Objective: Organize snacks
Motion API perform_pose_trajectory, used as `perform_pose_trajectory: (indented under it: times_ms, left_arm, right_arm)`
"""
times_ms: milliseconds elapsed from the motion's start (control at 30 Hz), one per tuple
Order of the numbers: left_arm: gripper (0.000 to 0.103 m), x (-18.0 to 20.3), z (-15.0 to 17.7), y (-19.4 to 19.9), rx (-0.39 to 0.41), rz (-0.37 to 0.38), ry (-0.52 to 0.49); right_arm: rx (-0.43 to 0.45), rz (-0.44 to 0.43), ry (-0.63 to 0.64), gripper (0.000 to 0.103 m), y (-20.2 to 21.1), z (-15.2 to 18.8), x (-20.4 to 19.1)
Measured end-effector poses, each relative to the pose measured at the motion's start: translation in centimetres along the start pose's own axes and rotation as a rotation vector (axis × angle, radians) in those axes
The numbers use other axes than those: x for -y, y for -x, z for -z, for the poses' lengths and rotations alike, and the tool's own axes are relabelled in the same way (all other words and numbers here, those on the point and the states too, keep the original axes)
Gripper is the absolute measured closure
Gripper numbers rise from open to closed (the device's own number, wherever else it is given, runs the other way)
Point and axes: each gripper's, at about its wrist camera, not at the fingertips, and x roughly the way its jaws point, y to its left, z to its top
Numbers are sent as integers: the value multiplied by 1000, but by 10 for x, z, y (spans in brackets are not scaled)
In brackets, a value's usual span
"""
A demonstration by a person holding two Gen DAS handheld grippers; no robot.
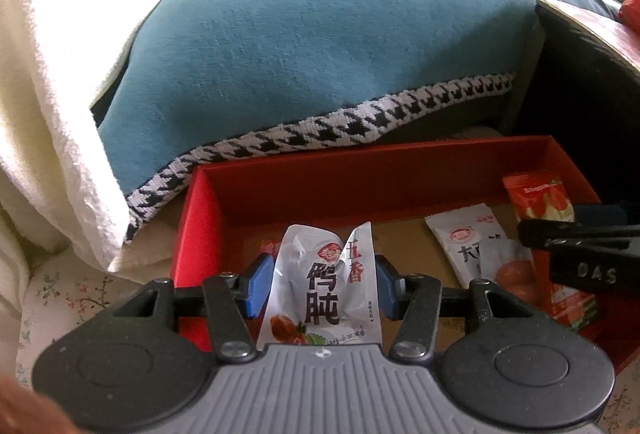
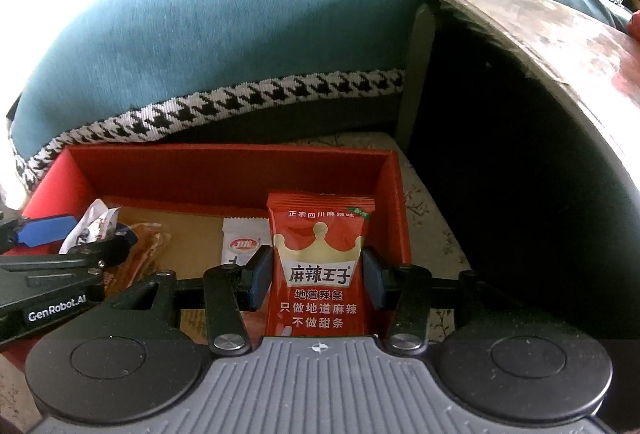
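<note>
My left gripper (image 1: 320,286) is shut on a silver snack packet (image 1: 320,290) with black Chinese writing and holds it over the left part of a red box (image 1: 304,169). My right gripper (image 2: 318,276) is shut on a red spicy-strip packet (image 2: 320,266) with a crown on it, held over the right part of the same red box (image 2: 232,165). A white packet (image 1: 476,242) lies on the box's cardboard floor; it also shows in the right wrist view (image 2: 242,240). The red packet shows at the right in the left wrist view (image 1: 536,197).
A teal blanket (image 1: 320,41) with a houndstooth border covers the sofa behind the box. A white towel (image 1: 48,73) hangs at the left. A worn wooden table (image 2: 540,33) stands at the right with dark space below. An orange-brown packet (image 2: 144,250) lies in the box.
</note>
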Motion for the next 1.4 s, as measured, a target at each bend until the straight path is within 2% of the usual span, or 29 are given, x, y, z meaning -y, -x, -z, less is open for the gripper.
perform_pose_trajectory:
  times_ms: [367,467,600,767,1400]
  left_arm:
    - [57,12,1,-3,10,7,-11]
    - [57,14,3,-7,-12,24,-10]
    - [56,19,5,-10,-10,11,-25]
    - [52,17,5,-10,-10,20,-8]
    - [51,13,3,19,17,21,0]
  right_arm:
    - [-3,-10,21,47,-2,5,-7]
    - [-6,-14,30,47,-4,6,-10]
    - [-8,-17,30,40,-6,7,-10]
    - [2,-20,19,39,-5,8,-9]
    - [54,-30,4,35,13,22,-3]
